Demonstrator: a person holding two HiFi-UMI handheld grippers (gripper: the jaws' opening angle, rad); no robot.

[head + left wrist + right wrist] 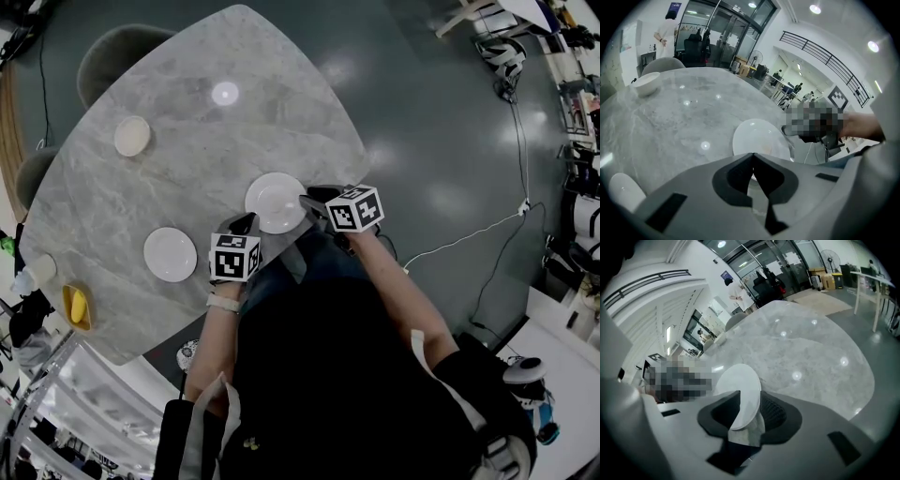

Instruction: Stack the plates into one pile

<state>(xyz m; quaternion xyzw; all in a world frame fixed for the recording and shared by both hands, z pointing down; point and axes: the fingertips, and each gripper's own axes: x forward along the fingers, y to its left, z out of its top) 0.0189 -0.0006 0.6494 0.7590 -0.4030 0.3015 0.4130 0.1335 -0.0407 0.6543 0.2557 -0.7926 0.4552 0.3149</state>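
A white plate [276, 200] lies on the grey marble table [206, 150] near its front edge. My right gripper [310, 202] is at the plate's right rim. In the right gripper view the plate [740, 383] stands edge-on between the fingers of that gripper [749, 397], which is open. My left gripper [246, 223] sits at the plate's near left edge; its jaws [752, 155] meet at the tips, shut, with the plate [759, 138] just beyond them. A second white plate [170, 253] lies to the left, and a small cream plate [132, 136] sits further back.
A yellow object [77, 305] lies at the table's left corner. A grey chair [112, 56] stands behind the table. A white cable [459, 242] runs across the dark floor on the right. The person's body fills the lower part of the head view.
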